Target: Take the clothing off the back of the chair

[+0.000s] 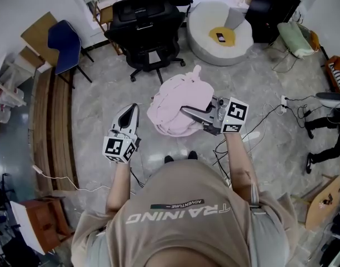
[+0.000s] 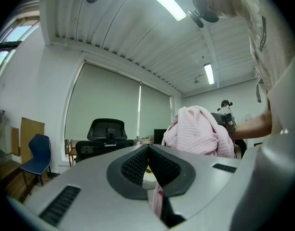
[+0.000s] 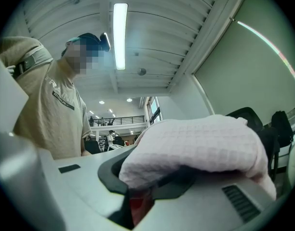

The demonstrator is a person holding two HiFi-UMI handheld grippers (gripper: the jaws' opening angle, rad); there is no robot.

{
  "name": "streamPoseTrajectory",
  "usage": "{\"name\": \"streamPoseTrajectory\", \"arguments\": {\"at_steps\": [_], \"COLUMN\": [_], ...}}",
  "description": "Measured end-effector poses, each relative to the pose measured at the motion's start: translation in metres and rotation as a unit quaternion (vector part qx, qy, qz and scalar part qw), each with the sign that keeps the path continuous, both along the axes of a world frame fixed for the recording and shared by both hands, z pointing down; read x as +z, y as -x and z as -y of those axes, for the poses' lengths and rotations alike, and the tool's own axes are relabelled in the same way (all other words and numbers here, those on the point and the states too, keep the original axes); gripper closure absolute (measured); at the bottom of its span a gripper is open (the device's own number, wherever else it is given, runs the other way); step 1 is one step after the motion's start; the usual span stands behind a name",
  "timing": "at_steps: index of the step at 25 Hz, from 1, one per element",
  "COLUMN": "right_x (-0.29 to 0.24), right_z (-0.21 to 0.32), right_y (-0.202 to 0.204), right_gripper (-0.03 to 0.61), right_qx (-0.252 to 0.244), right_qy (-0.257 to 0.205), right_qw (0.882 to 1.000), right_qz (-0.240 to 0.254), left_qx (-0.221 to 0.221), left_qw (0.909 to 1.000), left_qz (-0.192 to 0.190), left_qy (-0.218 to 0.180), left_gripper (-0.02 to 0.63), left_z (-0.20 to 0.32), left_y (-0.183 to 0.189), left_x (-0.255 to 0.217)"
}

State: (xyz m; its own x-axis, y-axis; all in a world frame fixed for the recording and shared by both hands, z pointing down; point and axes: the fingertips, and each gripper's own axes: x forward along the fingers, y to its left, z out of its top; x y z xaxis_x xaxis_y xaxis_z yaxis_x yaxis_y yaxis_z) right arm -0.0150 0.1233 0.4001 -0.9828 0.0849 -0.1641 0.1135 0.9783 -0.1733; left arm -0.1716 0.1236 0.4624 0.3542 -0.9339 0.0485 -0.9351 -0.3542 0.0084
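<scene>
Grey stone-look floor (image 1: 103, 102) fills an office room, with a black office chair (image 1: 145, 21) at 12 o'clock from the person, a blue chair (image 1: 64, 43) at 10 o'clock and a round white cushion seat (image 1: 206, 46) at 1 o'clock.

The pink waffle-knit garment (image 1: 175, 102) hangs bunched in the air between the person and the black chair, apparently clear of any chair back. The right gripper (image 1: 184, 110) reaches in from 3 o'clock, its jaws pinching a thick fold. A bite this deep probably keeps the soft cloth from slipping.

The left gripper (image 1: 132, 109) is just beside the garment at 9 o'clock, jaws pressed together on nothing and free to gather the loose hem.

Bare floor lies open below and to the left. Cables (image 1: 270, 113) trail at 3 o'clock and wooden boards (image 1: 50, 127) line the 9 o'clock edge, so carrying straight back looks safest.
</scene>
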Motion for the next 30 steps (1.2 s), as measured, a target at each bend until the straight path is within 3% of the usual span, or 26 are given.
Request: {"name": "streamPoseTrajectory", "arguments": {"at_steps": [30], "right_x": [0.011], "right_z": [0.004], "right_y": [0.000], "right_gripper": [0.491], "right_qx": [-0.007], "right_qy": [-0.001], "right_qw": [1.000], "right_qz": [-0.008], "left_qx": [0.025], "left_qw": [0.9996], "left_qz": [0.014], "left_qy": [0.010], "left_gripper": [0.601], "left_z": [0.017], "left_y": [-0.008], "left_x": [0.002]}}
